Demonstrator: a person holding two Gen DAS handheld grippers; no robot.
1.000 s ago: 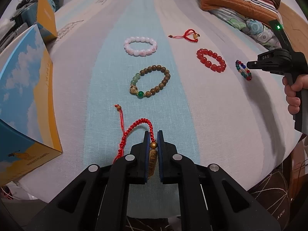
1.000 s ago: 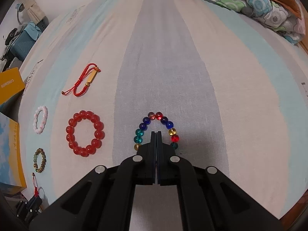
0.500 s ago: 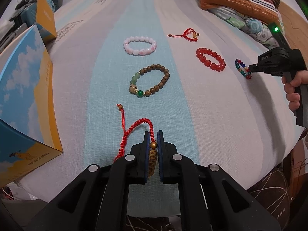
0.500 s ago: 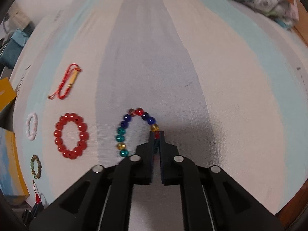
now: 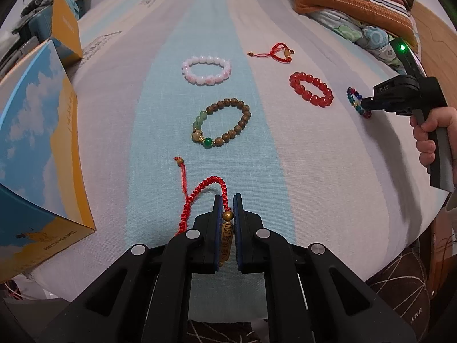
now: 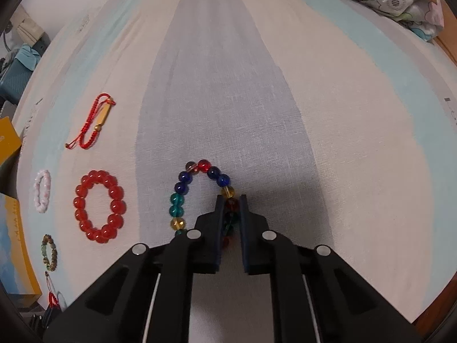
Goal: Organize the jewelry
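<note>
The right claw (image 6: pixel 230 200) has slid from the middle of the multicoloured bead bracelet (image 6: pixel 182 191) onto its right side and now pinches those beads. The left claw (image 5: pixel 227 203) hasn't stirred, clamped on the gold charm of a red cord bracelet (image 5: pixel 205 185). Everything lies on a striped cloth surface (image 5: pixel 314 171), with folded bedding (image 5: pixel 351 3) at its far edge. Beyond the cord bracelet sit a wooden bead bracelet (image 5: pixel 222 123) and a pink one (image 5: pixel 206 69); a red bead bracelet (image 5: pixel 311 89) lies to the right, a blue-and-yellow box (image 5: pixel 37 143) to the left.
</note>
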